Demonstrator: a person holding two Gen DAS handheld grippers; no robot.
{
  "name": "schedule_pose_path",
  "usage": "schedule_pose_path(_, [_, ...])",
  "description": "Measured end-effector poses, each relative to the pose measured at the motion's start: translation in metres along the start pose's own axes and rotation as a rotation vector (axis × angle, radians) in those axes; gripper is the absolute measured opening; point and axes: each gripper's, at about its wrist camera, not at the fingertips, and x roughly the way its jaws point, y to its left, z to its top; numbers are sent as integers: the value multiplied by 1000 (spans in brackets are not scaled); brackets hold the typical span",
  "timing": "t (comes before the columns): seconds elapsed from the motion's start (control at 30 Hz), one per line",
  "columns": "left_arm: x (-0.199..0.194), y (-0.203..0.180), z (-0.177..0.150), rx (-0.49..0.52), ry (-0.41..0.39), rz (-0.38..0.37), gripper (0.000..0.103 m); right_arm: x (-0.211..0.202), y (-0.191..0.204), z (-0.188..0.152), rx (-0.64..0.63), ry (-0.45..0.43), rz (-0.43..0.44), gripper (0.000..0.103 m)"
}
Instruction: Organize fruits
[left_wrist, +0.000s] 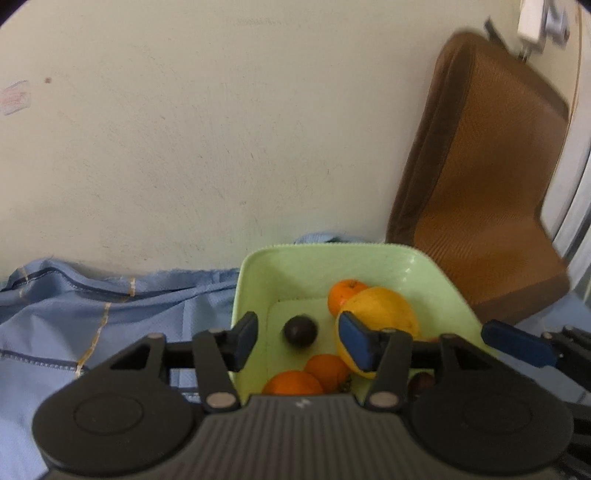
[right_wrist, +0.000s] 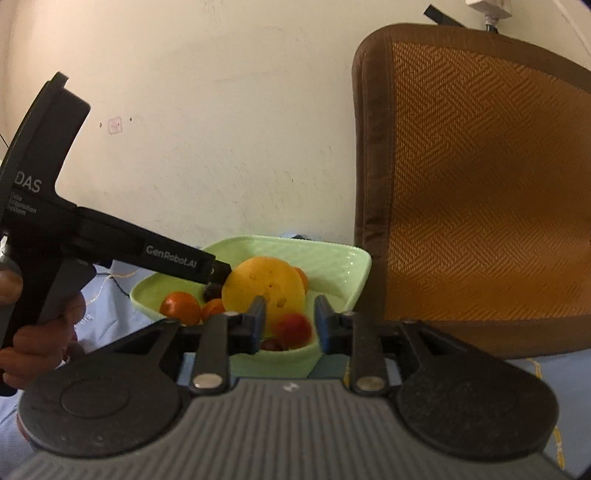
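Both grippers hang over a green bowl (left_wrist: 255, 266) on a blue cloth (left_wrist: 110, 306), jaws partly apart and holding nothing: the left gripper (left_wrist: 301, 341) above a dark fruit (left_wrist: 301, 330), the right gripper (right_wrist: 290, 323) above a red fruit (right_wrist: 291, 328). Oranges (left_wrist: 327, 369) and a large yellow fruit (right_wrist: 264, 286) lie inside.

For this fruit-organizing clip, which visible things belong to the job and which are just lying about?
Job: green bowl, large yellow fruit, oranges, dark round fruit, red fruit.
Lying about: brown cushion, blue cloth.
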Motion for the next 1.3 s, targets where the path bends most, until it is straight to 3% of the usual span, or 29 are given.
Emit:
schedule_pose_path(0.23, [-91, 22, -30, -73, -98, -85, 54, -38, 4, -1, 46, -39, 26, 40])
schedule_pose_path(0.37, [-142, 35, -78, -109, -138, -119, 56, -77, 14, -21, 72, -23, 76, 40])
schedule_pose_path(0.5, [-169, 40, -129, -135, -125, -89, 56, -109, 34, -46, 97, 11, 137, 40])
schedule_pose_path(0.67, [-168, 42, -165, -145, -76, -48, 56, -132, 61, -68, 95, 49, 188, 40])
schedule_pose_path(0.9, [-156, 23, -178, -16, -112, 37, 55, -123, 98, -74, -14, 62, 181, 39])
schedule_pose_path(0.93, [-152, 22, -180, -10, -74, 44, 50, -118, 100, -78, -8, 77, 174, 39])
schedule_pose_path(1.0, [-159, 21, -182, -5, -113, 46, 51, -108, 97, -81, 40, 150, 210, 31])
schedule_pose_path(1.17, [-163, 13, -185, 43, -148, 71, 51, -113, 81, -82, 146, 125, 194, 32])
schedule_pose_path(1.3, [-165, 7, -187, 73, -160, 91, 51, -114, 84, -84, 144, 119, 199, 32])
